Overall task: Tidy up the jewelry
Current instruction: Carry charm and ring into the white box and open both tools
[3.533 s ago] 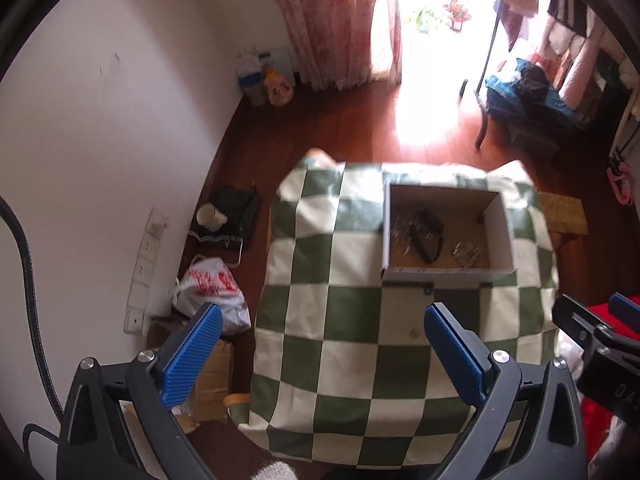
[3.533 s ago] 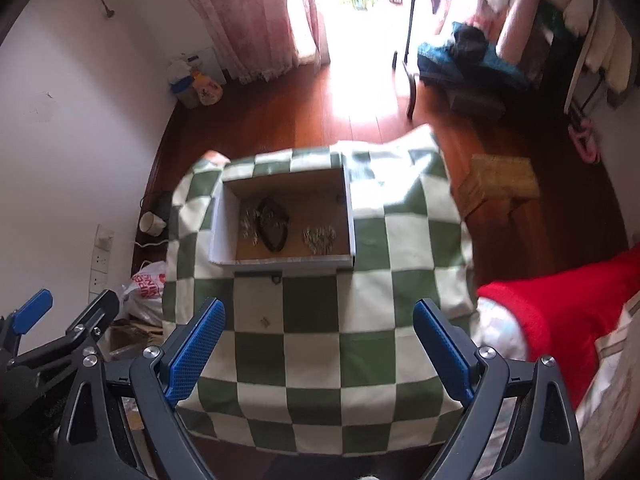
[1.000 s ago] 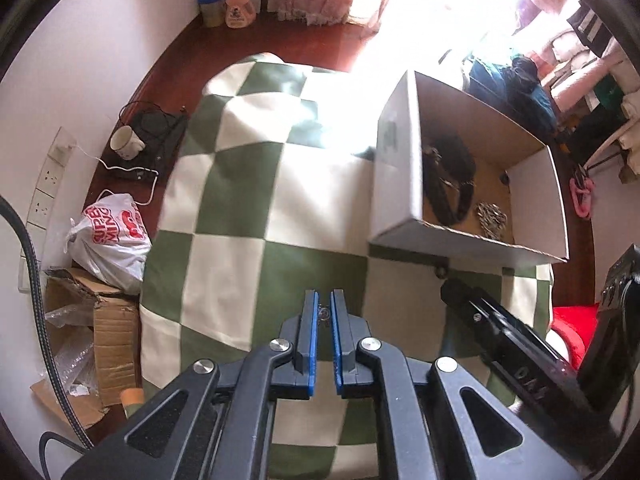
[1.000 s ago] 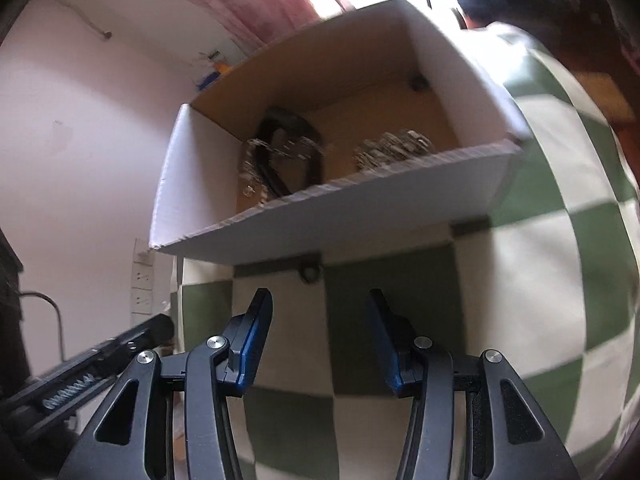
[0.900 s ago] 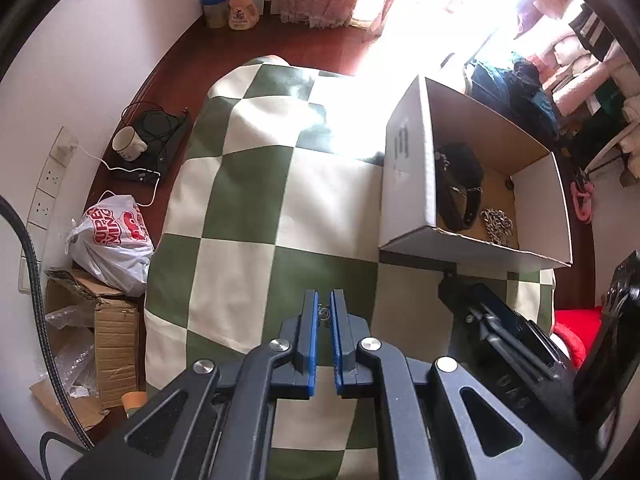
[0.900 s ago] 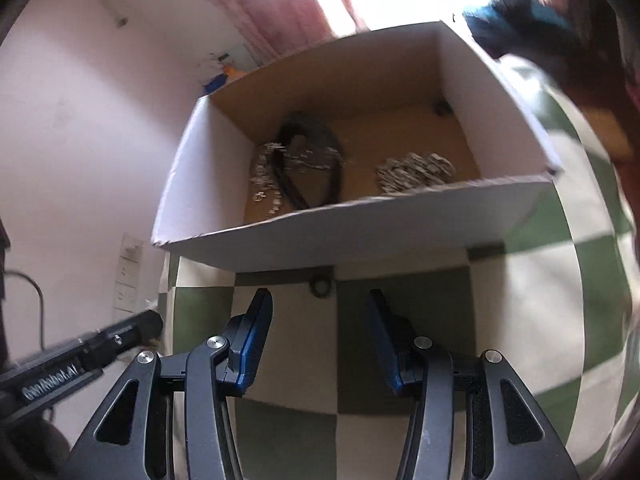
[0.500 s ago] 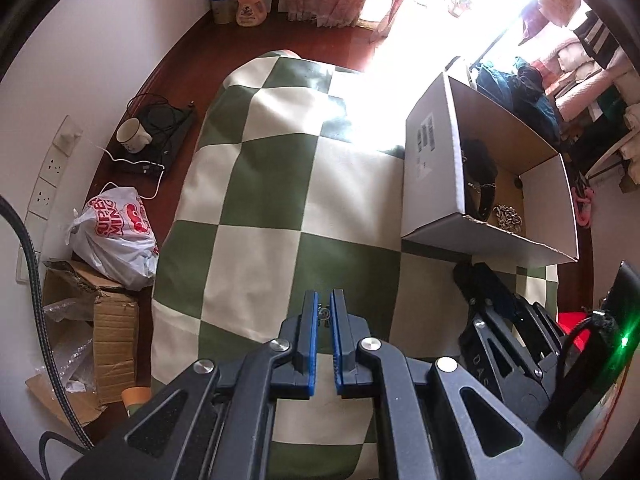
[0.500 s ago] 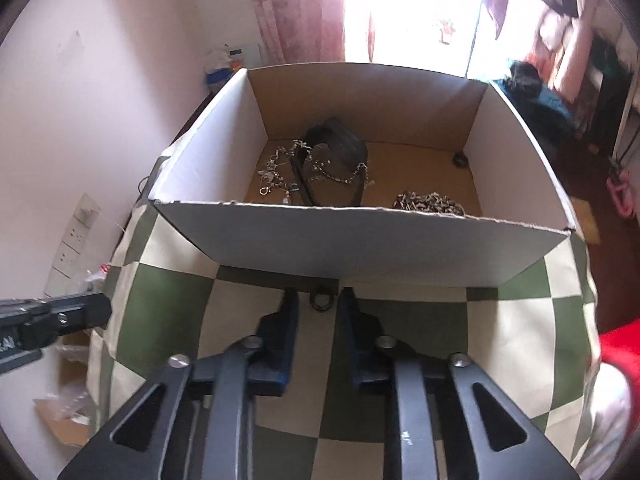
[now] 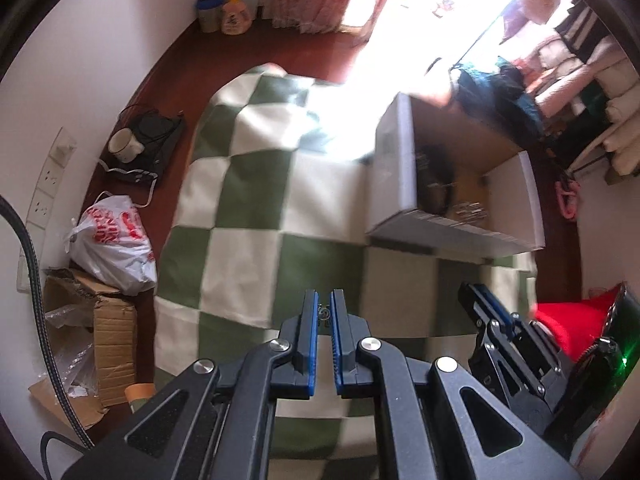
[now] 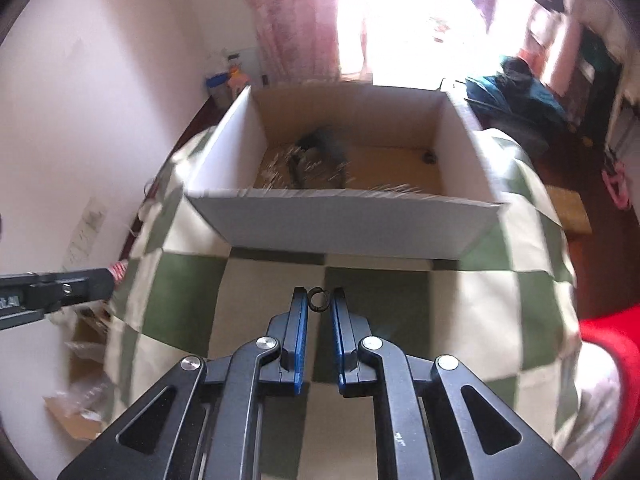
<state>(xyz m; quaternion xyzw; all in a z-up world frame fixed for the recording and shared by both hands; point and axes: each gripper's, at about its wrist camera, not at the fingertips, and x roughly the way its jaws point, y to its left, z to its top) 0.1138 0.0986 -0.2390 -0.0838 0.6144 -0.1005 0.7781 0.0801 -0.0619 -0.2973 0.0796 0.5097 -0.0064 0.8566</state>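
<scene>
A cardboard box (image 10: 344,232) stands on the green-and-white checked cloth (image 10: 192,280), holding a dark strap with chains (image 10: 320,152), a silver chain and a small dark bead (image 10: 430,157). My right gripper (image 10: 319,300) is shut on a small dark ring (image 10: 318,301), lifted above the cloth in front of the box. My left gripper (image 9: 323,312) is shut on a tiny silver jewelry piece (image 9: 323,313), above the cloth to the left of the box (image 9: 400,184). The right gripper (image 9: 496,320) shows at the lower right of the left wrist view.
Left of the cloth, on the dark wood floor, lie a printed plastic bag (image 9: 112,240), a torn carton (image 9: 100,340) and a cup (image 9: 124,144). A red cushion (image 10: 608,344) lies at the right. Clothes hang at the far right by the bright window.
My right gripper closed on the dark ring that lay in front of the box and lifted it off the cloth. My left gripper rose a little, still holding its small piece.
</scene>
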